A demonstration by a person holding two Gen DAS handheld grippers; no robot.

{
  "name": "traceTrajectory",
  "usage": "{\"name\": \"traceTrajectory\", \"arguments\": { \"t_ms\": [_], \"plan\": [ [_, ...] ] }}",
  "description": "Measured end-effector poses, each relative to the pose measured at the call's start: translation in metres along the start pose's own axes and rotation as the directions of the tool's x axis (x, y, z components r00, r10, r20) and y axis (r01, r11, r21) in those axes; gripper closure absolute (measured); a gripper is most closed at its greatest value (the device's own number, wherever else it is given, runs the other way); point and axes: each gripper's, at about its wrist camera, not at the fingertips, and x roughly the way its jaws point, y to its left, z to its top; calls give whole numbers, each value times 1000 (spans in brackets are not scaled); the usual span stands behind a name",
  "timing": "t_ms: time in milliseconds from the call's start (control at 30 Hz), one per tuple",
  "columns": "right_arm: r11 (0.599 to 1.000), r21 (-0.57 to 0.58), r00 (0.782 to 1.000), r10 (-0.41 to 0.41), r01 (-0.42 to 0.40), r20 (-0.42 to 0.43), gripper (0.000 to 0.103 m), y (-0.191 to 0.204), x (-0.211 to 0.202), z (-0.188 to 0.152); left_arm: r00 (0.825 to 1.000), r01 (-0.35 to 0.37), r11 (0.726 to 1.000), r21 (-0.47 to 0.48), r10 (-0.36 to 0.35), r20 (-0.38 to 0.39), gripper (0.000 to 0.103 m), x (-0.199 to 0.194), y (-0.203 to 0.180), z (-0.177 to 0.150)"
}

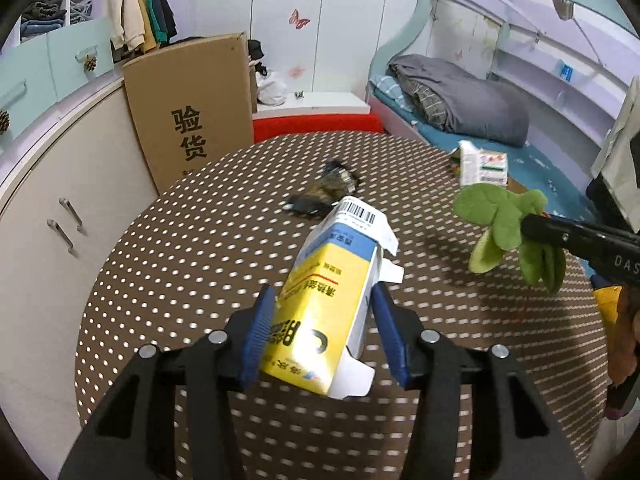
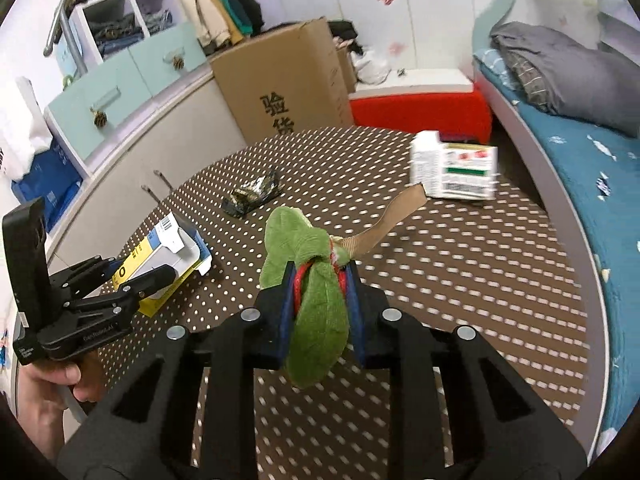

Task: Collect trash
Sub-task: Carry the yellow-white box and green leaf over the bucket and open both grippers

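Trash is partly gathered, none seen binned. The left gripper [image 1: 324, 332] is clamped on a yellow-and-blue carton [image 1: 332, 296] near the table's [image 1: 168, 280] near-left edge; whether it is lifted cannot be told. The right gripper [image 2: 320, 308] is clenched on a green leafy bundle [image 2: 316, 300] with a brown strip [image 2: 396, 216], held above the table's middle. Left to collect: a dark crumpled wrapper [image 2: 252, 196] toward the far edge and a white box [image 2: 452, 172] at the far-right edge. No bin is visible.
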Motion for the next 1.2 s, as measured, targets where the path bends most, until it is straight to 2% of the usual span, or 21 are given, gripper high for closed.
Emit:
{"name": "traceTrajectory", "arguments": {
  "t_ms": [100,433,767,1000,1200],
  "plan": [
    [1000,16,999,-4,3,46,80,-10,-25,-1,999,29,999,-17,-28,16,54,-10,-14,4],
    [999,47,981,-27,18,192,80,-51,-107,1,993,68,998,18,-69,93,54,-44,-78,30],
    [985,148,954,-128,90,270,80,-122,-164,-14,978,160,984,81,-169,125,54,-51,-162,58],
    [949,270,936,-233,160,262,80,-185,-186,-39,965,225,963,150,-241,100,54,-40,-227,67],
    [890,396,943,-301,225,141,80,-253,-162,-73,955,278,941,191,-292,50,54,-19,-274,64]
  ]
}}
